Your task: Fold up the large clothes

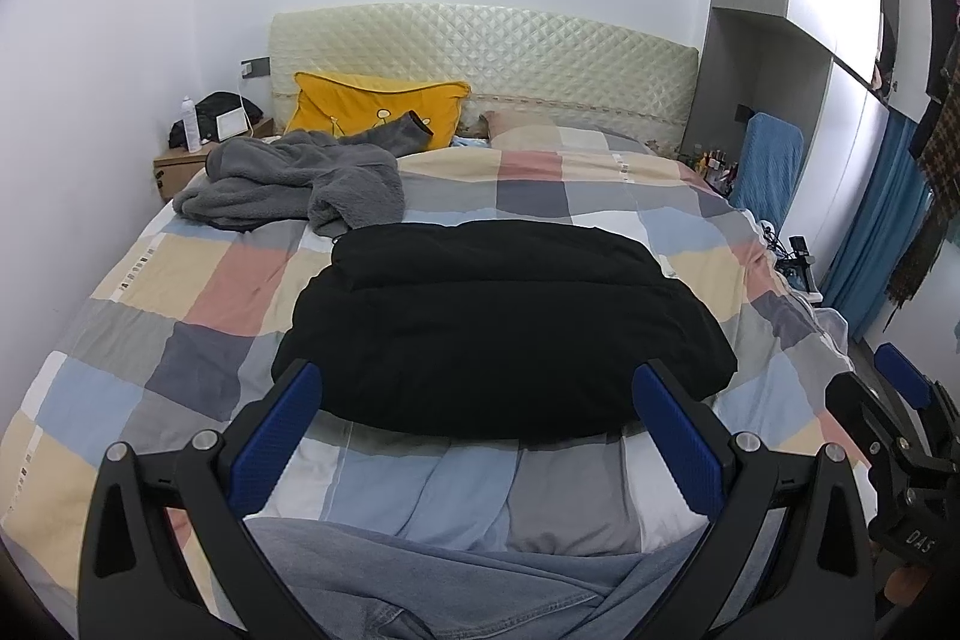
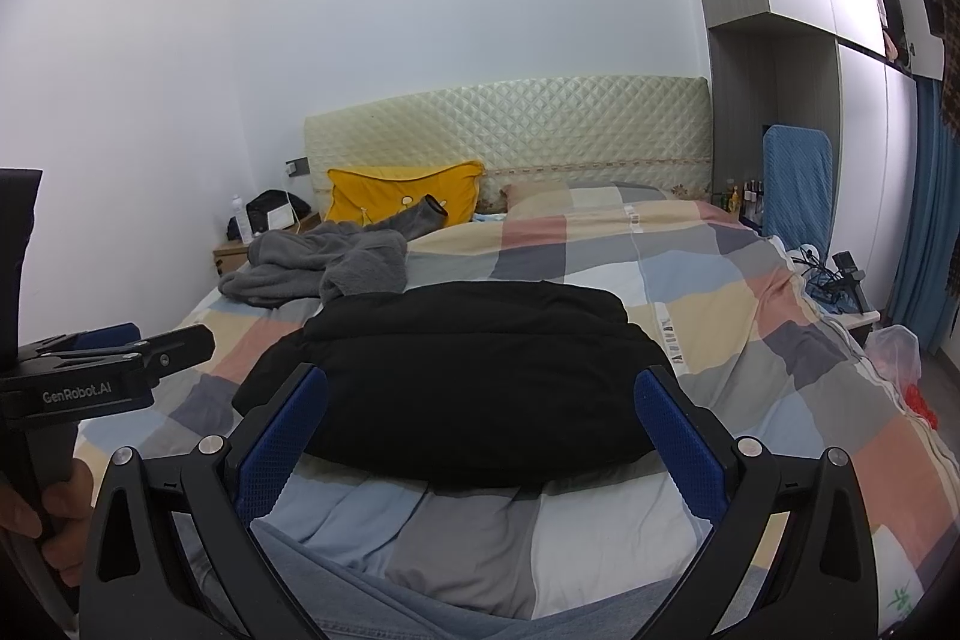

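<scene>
Left tool (image 1: 477, 412) and right tool (image 2: 480, 415) spread wide, empty, just short of coat (image 1: 498, 322). Coat lay folded, mid-bed (image 1: 198, 292), nearest edge toward tools. Looked soft, bulky, light; best gripped at near corners. Beyond coat, grey robe (image 1: 294, 184), then pillow (image 1: 372, 100).

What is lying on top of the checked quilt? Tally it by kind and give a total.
Black folded garment: 1
Grey fleece garment, crumpled: 1
Yellow cushion, against the headboard: 1
Total: 3
</scene>
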### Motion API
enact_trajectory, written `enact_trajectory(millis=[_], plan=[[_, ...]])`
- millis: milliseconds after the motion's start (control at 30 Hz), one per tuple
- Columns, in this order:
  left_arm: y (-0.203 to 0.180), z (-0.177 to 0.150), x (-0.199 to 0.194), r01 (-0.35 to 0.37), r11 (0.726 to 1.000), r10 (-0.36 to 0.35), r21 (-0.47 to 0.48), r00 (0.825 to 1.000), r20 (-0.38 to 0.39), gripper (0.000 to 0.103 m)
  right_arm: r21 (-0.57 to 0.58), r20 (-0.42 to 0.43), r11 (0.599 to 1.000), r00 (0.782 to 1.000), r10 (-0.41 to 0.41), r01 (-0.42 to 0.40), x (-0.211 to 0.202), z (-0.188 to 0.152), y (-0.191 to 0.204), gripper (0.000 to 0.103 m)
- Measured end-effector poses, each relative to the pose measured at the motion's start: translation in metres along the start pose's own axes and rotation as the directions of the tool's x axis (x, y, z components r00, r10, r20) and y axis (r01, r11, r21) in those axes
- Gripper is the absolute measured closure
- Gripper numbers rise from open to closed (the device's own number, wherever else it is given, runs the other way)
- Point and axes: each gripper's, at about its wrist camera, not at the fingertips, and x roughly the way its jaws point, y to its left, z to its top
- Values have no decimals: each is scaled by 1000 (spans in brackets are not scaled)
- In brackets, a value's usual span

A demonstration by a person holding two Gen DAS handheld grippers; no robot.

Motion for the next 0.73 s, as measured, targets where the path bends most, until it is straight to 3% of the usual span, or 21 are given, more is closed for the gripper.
enact_trajectory(millis=[733], plan=[[0,-1,-1,10,1000,-10,4,1000,-2,0,5,-4,1000,1000,5,-5,-1,-3,1,0]])
